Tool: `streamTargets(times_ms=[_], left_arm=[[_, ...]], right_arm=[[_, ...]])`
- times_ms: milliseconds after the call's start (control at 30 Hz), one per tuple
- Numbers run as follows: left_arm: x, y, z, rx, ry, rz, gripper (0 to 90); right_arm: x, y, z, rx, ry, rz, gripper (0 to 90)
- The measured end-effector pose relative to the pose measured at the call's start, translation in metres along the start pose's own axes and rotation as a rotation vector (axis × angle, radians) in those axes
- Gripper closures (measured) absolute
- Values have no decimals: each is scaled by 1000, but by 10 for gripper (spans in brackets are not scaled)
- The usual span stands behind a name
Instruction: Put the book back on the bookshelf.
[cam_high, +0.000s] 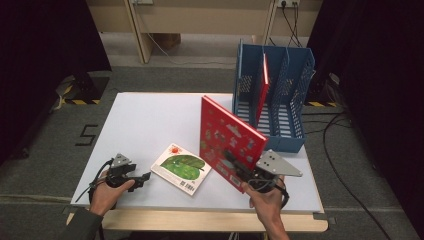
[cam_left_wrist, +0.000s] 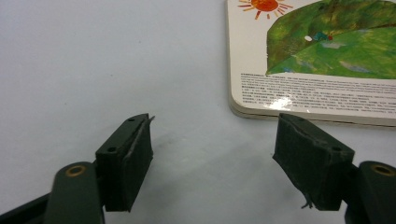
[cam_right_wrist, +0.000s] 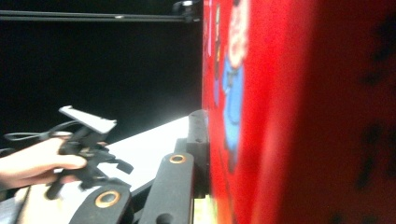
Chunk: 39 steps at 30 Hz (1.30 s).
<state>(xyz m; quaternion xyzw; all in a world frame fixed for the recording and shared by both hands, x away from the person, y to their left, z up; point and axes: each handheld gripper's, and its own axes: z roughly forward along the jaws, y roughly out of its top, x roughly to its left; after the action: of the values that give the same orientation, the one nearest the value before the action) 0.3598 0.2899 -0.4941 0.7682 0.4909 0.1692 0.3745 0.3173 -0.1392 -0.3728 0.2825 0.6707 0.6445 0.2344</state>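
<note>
Large red picture book (cam_high: 227, 140) up on edge over the white table (cam_high: 140, 125), near the blue slotted file rack (cam_high: 275, 100).

The right gripper (cam_high: 239, 167) pinches its lower corner; stiff, glossy board likely slips and levers. The left gripper (cam_left_wrist: 212, 154) rests spread, empty.

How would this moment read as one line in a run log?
right hand-held gripper: shut on large red picture book, tilted above table | left hand-held gripper: open, empty | green-leaf board book: flat on white table

Red picture book (cam_high: 227, 140); green-leaf white book (cam_high: 180, 168); blue rack (cam_high: 287, 90)
</note>
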Motion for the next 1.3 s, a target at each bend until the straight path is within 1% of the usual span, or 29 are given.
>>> streamTargets(times_ms=[33, 100, 133, 167, 233, 267, 300, 400, 433, 467, 600, 700, 767, 800, 867, 933, 967, 1000, 1033, 1100, 1300], left_arm=[[0, 0, 0, -3, 4, -2, 262], [2, 1, -1, -11, 12, -5, 257], [4, 1, -2, -8, 25, 2, 250], [6, 1, -2, -8, 43, -1, 240], [11, 1, -2, -3, 64, -5, 226], [13, 1, -2, -2, 74, -5, 222], [14, 1, -3, 3, 81, -10, 218], [16, -1, 0, 25, 102, -4, 199], [16, -1, 2, 44, 107, 7, 187], [15, -2, 3, 42, 113, 14, 172], [16, -2, 3, 40, 114, 9, 153], [15, -3, 3, 31, 116, 9, 147], [15, -4, 3, 23, 116, 9, 147], [15, -5, 3, 22, 116, 9, 147], [15, -5, 4, 21, 117, 8, 147], [15, -5, 3, 21, 115, 8, 147], [16, -5, 3, 21, 115, 9, 147], [16, -5, 3, 21, 115, 9, 147], [16, -5, 3, 21, 115, 9, 147], [16, -5, 3, 21, 115, 8, 147], [16, -5, 4, 17, 116, 8, 147]], right_arm=[[-4, 2, -4, 0, -22, -1, 798], [-13, 5, -13, -4, -49, 2, 799], [-17, 7, -16, -15, -65, 5, 799], [-22, 9, -20, -25, -85, 3, 799], [-29, 12, -28, -24, -122, 24, 799], [-32, 14, -32, -27, -140, 19, 799], [-35, 15, -35, -21, -159, 17, 798], [-43, 17, -43, -23, -218, 11, 799], [-46, 17, -45, -20, -235, 14, 799], [-48, 18, -47, -22, -245, 13, 798], [-57, 18, -55, -20, -289, 27, 799], [-64, 22, -60, -28, -335, 16, 798], [-69, 24, -64, -40, -350, 29, 798], [-71, 26, -66, -38, -360, 31, 798], [-76, 29, -67, -41, -393, 21, 798], [-82, 33, -68, -55, -419, 19, 799], [-85, 35, -68, -53, -432, 19, 799], [-88, 36, -67, -61, -445, 13, 798], [-91, 38, -66, -57, -462, 9, 799], [-97, 41, -61, -55, -489, 1, 799], [-119, 50, -36, -67, -546, 35, 798]])
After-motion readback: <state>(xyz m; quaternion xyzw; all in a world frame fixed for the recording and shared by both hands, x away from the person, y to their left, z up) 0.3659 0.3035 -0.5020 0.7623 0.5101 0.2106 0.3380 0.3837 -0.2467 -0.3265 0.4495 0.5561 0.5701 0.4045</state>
